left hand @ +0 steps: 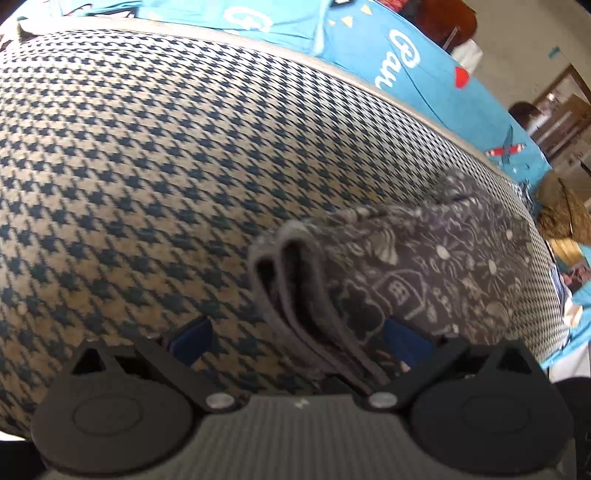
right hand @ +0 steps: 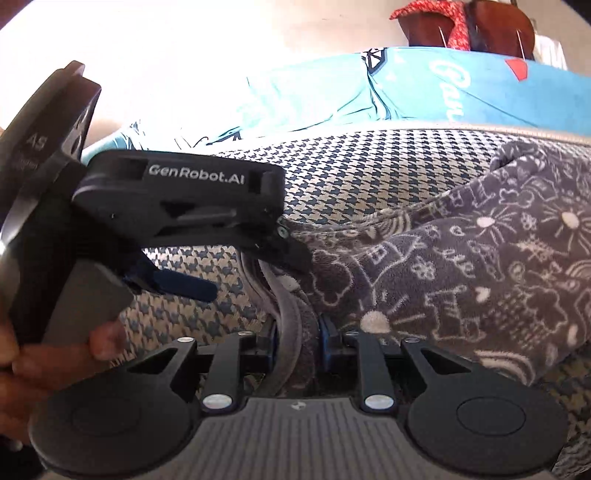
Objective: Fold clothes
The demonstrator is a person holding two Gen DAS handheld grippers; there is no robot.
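A grey garment (left hand: 436, 273) printed with white doodles lies folded on a houndstooth cushion (left hand: 147, 166). Its layered hem edge runs toward me in the left wrist view. My left gripper (left hand: 299, 341) stands open, its blue fingers (left hand: 192, 339) wide apart on either side of that hem. From the right wrist view the left gripper (right hand: 255, 275) shows at the left, one finger over the garment (right hand: 461, 266) and the other over the cushion (right hand: 351, 173). My right gripper (right hand: 300, 341) is shut on the garment's thick hem band, both blue pads (right hand: 273, 343) pressed against it.
A turquoise cloth (left hand: 406, 55) with white lettering lies beyond the cushion's far edge. A person's hand (right hand: 55, 350) holds the left gripper's handle. A straw-coloured woven thing (left hand: 561, 214) sits at the right. A brown object with red cloth (right hand: 461, 26) stands behind.
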